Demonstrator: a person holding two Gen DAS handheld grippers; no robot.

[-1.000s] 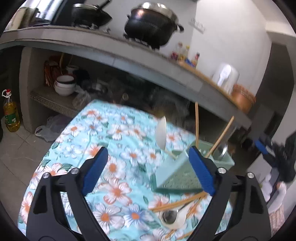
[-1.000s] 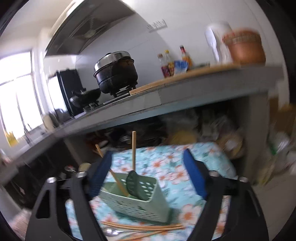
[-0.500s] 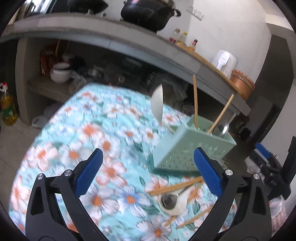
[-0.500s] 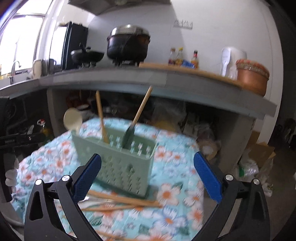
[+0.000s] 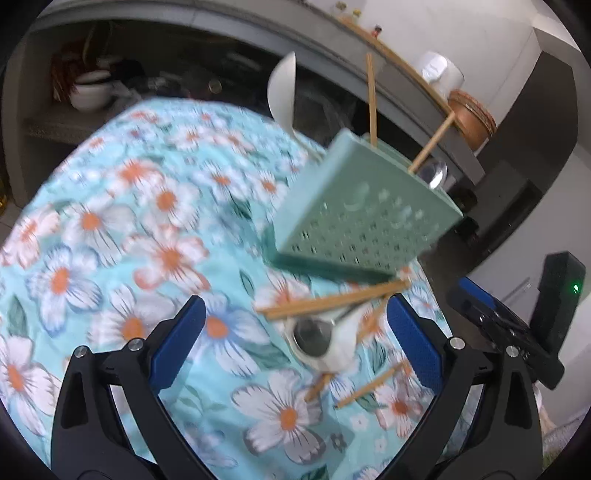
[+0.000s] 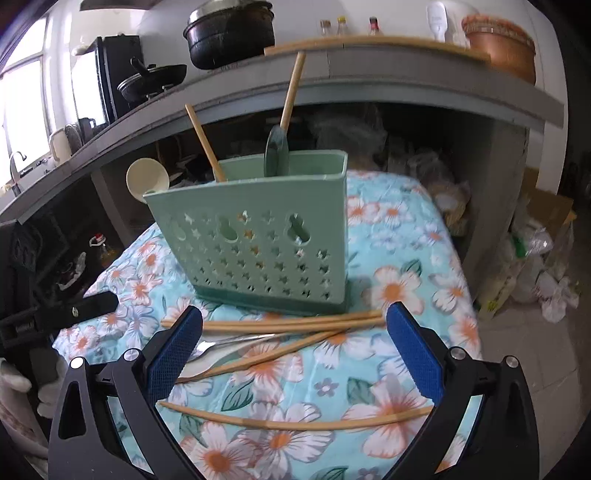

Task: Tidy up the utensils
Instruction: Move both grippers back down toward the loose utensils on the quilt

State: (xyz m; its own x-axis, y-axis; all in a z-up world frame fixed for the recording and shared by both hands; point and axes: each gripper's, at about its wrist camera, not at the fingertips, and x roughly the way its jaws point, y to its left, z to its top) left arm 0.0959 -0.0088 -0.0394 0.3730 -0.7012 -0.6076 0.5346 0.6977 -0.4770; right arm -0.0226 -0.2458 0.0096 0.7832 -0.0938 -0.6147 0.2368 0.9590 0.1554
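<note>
The left hand-held gripper [image 5: 295,345], black-armed with blue pads, stands released at the bottom of its own view, jaws spread wide and grasping nothing. Between the pads, on the tabletop covered by a turquoise cloth with white and orange flowers [image 5: 110,229], lies a white ceramic spoon with a metal spoon nested in its bowl [image 5: 321,341], and a pair of wooden chopsticks [image 5: 332,301] lies across the handles. Just beyond, in the centre right of the frame, a pale green perforated plastic utensil holder [image 5: 364,214] stands on the cloth, blurred.

The right hand-held gripper [image 6: 295,349] is likewise released, jaws wide apart and empty, low in its frame. Between its pads lie more loose wooden chopsticks [image 6: 280,326] and a metal spoon [image 6: 236,345]; a single chopstick [image 6: 295,421] lies nearer the camera. Behind them the utensil holder [image 6: 258,236] fills the middle of the frame. A cream ceramic spoon [image 6: 147,179], two wooden sticks [image 6: 205,142] and a dark green spoon [image 6: 276,151] rise from it. A grey concrete counter [image 6: 332,81] spans the top of the frame, bearing a black pot [image 6: 231,33].
</note>
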